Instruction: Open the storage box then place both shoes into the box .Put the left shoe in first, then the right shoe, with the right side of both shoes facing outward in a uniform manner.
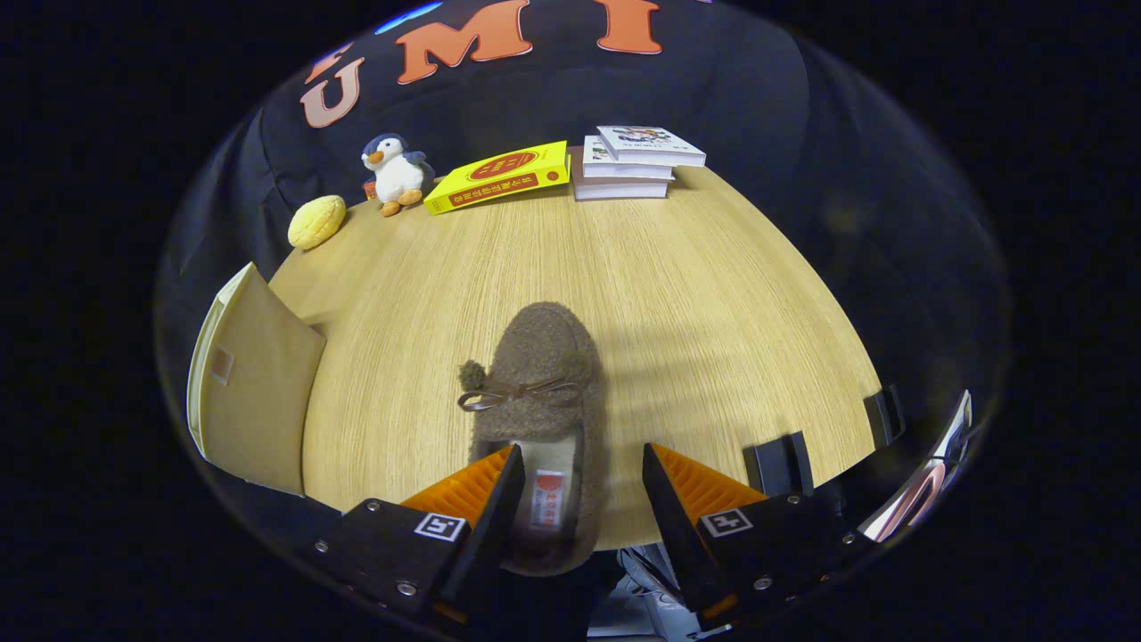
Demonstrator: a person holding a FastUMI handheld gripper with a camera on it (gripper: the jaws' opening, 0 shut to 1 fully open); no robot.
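A brown fleece shoe [541, 392] with a thin bow and a pompom lies on the wooden tabletop [695, 294], toe pointing away from the camera and heel toward it. The heel opening, with a small label on the insole, sits between the two fingers of the claw [579, 473]. The left finger [477, 495] overlaps the shoe's left rim at the heel; whether it touches cannot be told. The right finger [686, 495] stands clear of the shoe's right side, with bare tabletop showing in the gap. The claw is spread wide and grips nothing. The shoe's toe extends well beyond the fingertips.

Left of the shoe and apart from it, at the tabletop's edge, stands the storage box [254, 383], a tan panel with a pale rim; whether it is opened cannot be told from this angle.

At the far edge of the tabletop, well beyond the shoe, lie, from left to right: a yellow bun-shaped object [316, 222], a plush penguin [395, 174], a yellow book [499, 176] lying tilted, and a stack of white books [635, 161]. Two dark clips [780, 462] sit on the near right edge of the tabletop, just beyond the right finger.
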